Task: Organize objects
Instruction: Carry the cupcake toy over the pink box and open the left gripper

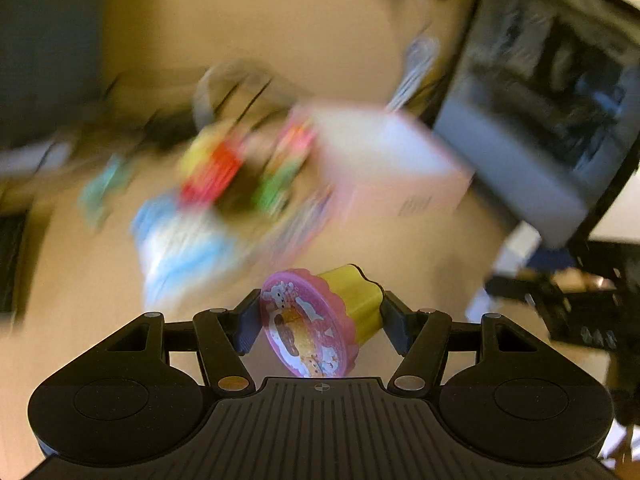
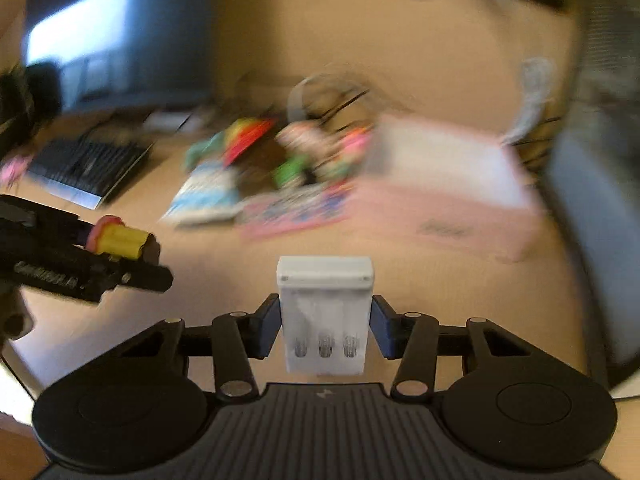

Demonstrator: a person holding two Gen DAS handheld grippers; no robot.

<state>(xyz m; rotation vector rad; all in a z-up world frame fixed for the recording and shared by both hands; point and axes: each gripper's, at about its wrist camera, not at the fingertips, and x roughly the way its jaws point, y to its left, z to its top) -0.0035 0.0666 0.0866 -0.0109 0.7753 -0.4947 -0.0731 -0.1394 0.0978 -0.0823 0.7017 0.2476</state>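
Note:
My left gripper [image 1: 320, 320] is shut on a small yellow tub with a frilled pink lid [image 1: 320, 316]. The tub lies on its side between the pads, and the lid's cartoon sticker faces the camera. The right wrist view shows the same tub [image 2: 120, 240] in the left gripper [image 2: 136, 252] at the left edge. My right gripper [image 2: 325, 328] is shut on a white translucent plastic box [image 2: 325, 312], held upright above the desk with three small items inside. Both held things are sharp while the background is blurred.
A wooden desk [image 2: 400, 280] lies below. On it are a pink box [image 2: 448, 184] [image 1: 400, 168] and a blurred pile of colourful packets [image 2: 260, 168] [image 1: 208, 184]. A keyboard [image 2: 84, 168] and a dark screen [image 2: 100, 40] are at the left, and a monitor [image 1: 540, 100] at the right.

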